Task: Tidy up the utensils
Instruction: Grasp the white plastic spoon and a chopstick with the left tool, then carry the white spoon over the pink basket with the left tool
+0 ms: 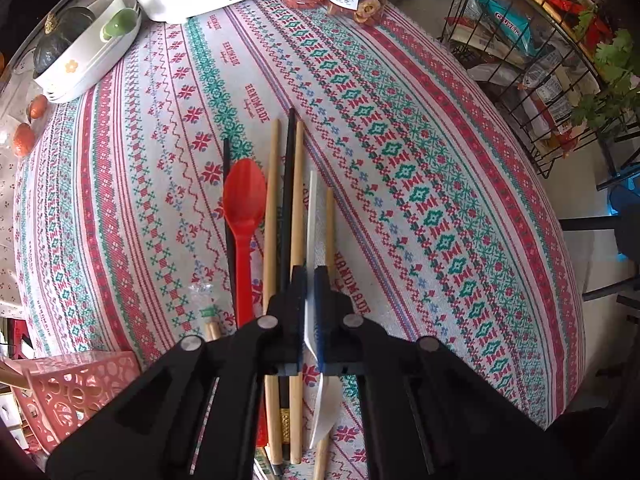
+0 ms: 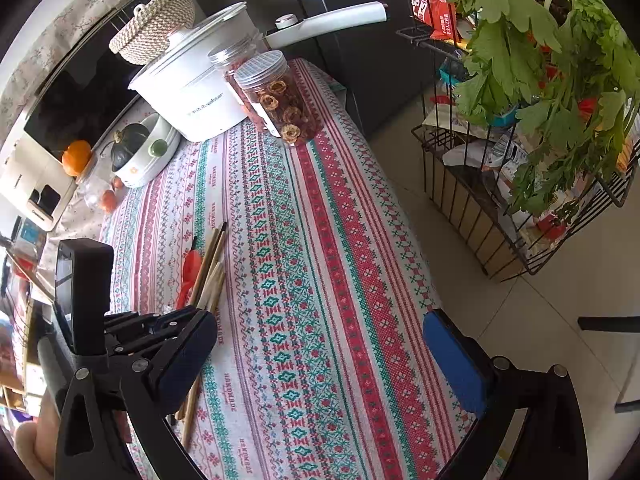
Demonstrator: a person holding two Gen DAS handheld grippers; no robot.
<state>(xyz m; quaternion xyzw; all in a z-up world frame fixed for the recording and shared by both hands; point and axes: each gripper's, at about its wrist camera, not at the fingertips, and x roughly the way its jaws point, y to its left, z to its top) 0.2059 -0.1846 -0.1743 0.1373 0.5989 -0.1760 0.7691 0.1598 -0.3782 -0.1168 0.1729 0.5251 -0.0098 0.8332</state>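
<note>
Two tools angled steeply down, left tool [image 1: 311,276] pinching white utensil [image 1: 311,216], right tool [image 2: 320,344] spread.

We read "HANDMADE" woven repeatedly along the tablecloth [image 1: 256,100], "Royalstar" on the white pot [image 2: 192,96] (preceding letters unclear), and "CHUWEN" on a teal snack packet [image 1: 508,24] in the wire rack; jar labels stay illegible.

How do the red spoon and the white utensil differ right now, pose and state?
The red spoon lies free on the tablecloth, untouched; the white utensil is clamped between the left hand-held gripper pads. The red spoon shows its whole bowl; the white utensil shows only a thin edge. Both are plastic and lie alongside the chopsticks.
</note>
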